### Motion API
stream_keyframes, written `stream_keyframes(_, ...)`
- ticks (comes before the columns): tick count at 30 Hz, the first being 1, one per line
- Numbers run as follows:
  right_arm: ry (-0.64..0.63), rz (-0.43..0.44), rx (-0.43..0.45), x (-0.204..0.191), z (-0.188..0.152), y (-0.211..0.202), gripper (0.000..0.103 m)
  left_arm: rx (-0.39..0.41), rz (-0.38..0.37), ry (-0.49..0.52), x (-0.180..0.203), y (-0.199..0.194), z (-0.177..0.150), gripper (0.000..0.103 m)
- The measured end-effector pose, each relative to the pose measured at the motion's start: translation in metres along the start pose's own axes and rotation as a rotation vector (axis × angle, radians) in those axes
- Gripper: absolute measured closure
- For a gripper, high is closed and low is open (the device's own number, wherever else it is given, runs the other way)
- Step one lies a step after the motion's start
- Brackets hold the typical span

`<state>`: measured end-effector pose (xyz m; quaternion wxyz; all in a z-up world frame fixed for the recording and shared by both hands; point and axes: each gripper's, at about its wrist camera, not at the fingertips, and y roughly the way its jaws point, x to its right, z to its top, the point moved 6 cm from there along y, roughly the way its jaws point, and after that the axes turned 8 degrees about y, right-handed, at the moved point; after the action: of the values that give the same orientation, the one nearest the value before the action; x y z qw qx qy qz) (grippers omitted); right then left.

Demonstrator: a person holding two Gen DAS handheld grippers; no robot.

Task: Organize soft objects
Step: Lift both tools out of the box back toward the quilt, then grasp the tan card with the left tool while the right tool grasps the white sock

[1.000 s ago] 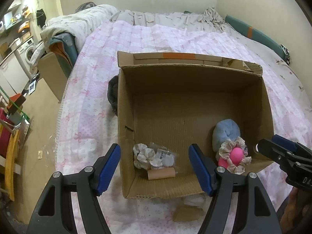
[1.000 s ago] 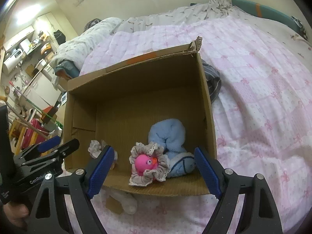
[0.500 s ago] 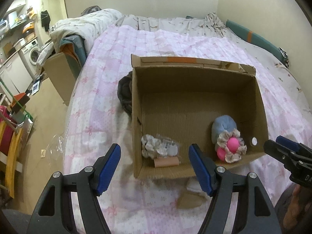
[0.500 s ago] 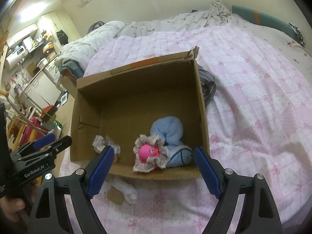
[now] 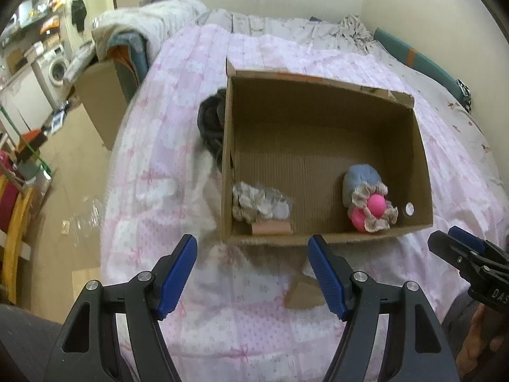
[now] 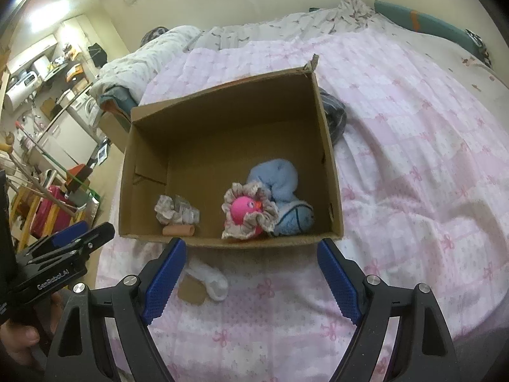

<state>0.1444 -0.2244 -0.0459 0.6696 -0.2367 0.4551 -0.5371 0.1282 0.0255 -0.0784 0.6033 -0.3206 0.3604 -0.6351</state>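
Note:
An open cardboard box point(image 5: 420, 159) point(image 6: 331, 172) sits on the pink quilted bed. Inside lie a pink toy with a frilly collar point(image 5: 375, 205) point(image 6: 248, 210), a light blue rolled cloth point(image 5: 361, 176) point(image 6: 280, 178), a crumpled grey-white cloth point(image 5: 254, 200) point(image 6: 175, 208) and a small pink roll point(image 5: 273, 229) point(image 6: 178, 230). A white sock point(image 6: 210, 278) and a brown card piece point(image 5: 305, 293) point(image 6: 191, 291) lie on the quilt in front of the box. My left gripper point(image 5: 253, 270) is open and empty, short of the box front. My right gripper point(image 6: 251, 278) is open and empty above the sock.
A dark bundle of clothing point(image 5: 211, 124) point(image 6: 334, 114) lies against the box's far side. Piled bedding point(image 5: 152, 22) is at the head of the bed. The bed edge drops to a floor with another cardboard box point(image 5: 101, 95), a washing machine point(image 5: 54, 70) and clutter at left.
Both grippers have pulled back and up from the box, which now looks smaller and farther. The sock and card piece have come into fuller view. Both stay open.

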Motion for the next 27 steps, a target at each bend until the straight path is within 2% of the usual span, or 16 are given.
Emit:
stream_keyframes(4,-0.001,-0.018,-0.010,0.003,-0.007,0.000,0.014,-0.108,-0.028,-0.052,-0.003,0.014,-0.017,0.033)
stream_keyframes(10,-0.011,-0.028,-0.012,0.002,-0.013,-0.001,0.014,-0.209,-0.064,-0.093,-0.005,0.033,-0.035,0.034)
stream_keyframes(16,0.038,-0.015,-0.057,0.008,-0.013,0.008,0.014,-0.299,-0.125,-0.027,0.022,0.054,-0.049,0.034)
stream_keyframes(20,0.067,0.005,-0.092,0.011,-0.017,0.014,0.014,-0.334,-0.165,0.062,0.049,0.071,-0.055,0.034)
stream_keyframes(22,0.074,0.013,-0.106,0.011,-0.018,0.017,0.014,-0.344,-0.162,0.113,0.059,0.081,-0.056,0.039)
stream_keyframes(24,0.082,0.029,-0.122,0.011,-0.020,0.021,0.014,-0.362,-0.173,0.155,0.068,0.092,-0.058,0.053)
stream_keyframes(27,0.085,0.044,-0.137,0.009,-0.020,0.024,0.014,-0.385,-0.177,0.162,0.072,0.102,-0.062,0.062)
